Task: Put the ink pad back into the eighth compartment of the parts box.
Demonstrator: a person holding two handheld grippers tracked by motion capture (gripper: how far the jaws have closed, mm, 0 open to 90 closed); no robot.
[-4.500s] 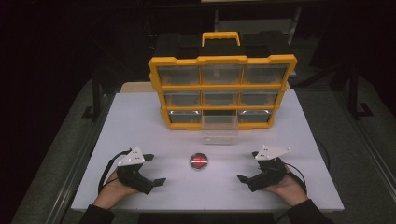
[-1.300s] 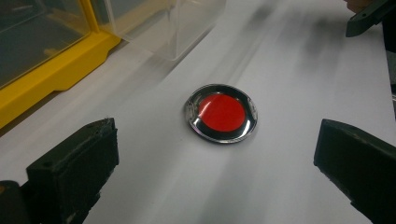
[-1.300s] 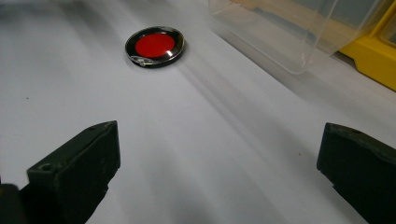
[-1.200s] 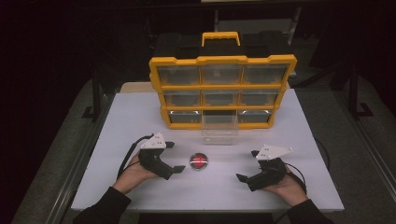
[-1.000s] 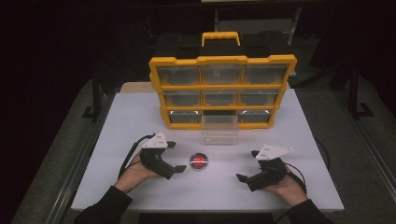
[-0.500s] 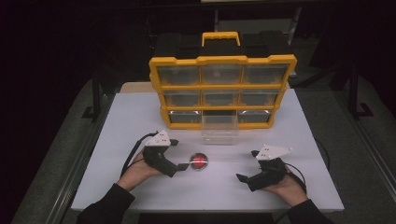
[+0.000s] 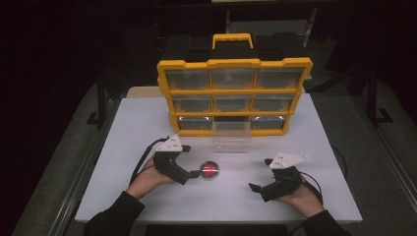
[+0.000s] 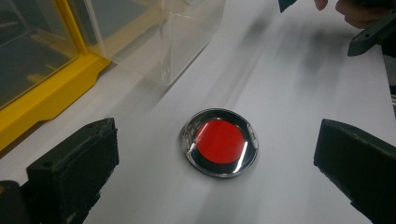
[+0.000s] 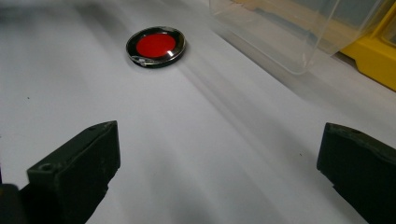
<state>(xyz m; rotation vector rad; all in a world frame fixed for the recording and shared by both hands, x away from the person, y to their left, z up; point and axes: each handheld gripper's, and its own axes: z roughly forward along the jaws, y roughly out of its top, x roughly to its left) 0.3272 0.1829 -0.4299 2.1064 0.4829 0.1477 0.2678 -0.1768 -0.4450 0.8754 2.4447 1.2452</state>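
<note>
High view: the left gripper (image 7: 195, 173) sits low over the white table (image 7: 128, 128), its tips just beside the red disc (image 7: 210, 170).
Left gripper state: jaws wide apart in the left gripper view, with nothing between the pads; they stand one to each side of the disc without touching it.
Red disc: a round piece with a red face and a shiny metal rim (image 8: 220, 142), flat on the table just ahead of the left gripper, roughly centred in the gap.
Right gripper (image 7: 253, 187): low over the table, well apart from the disc; its jaws are spread wide and hold nothing.
Disc from the right gripper: far ahead and off to the left of its jaws (image 9: 156, 46).
Clear drawer (image 7: 231, 139): pulled out of the bottom row of the yellow organiser (image 7: 234, 96), beyond the disc as the left gripper looks; it seems empty, though the glare makes that hard to judge.
Hands: each gripper is held from behind by a dark-sleeved arm.
</note>
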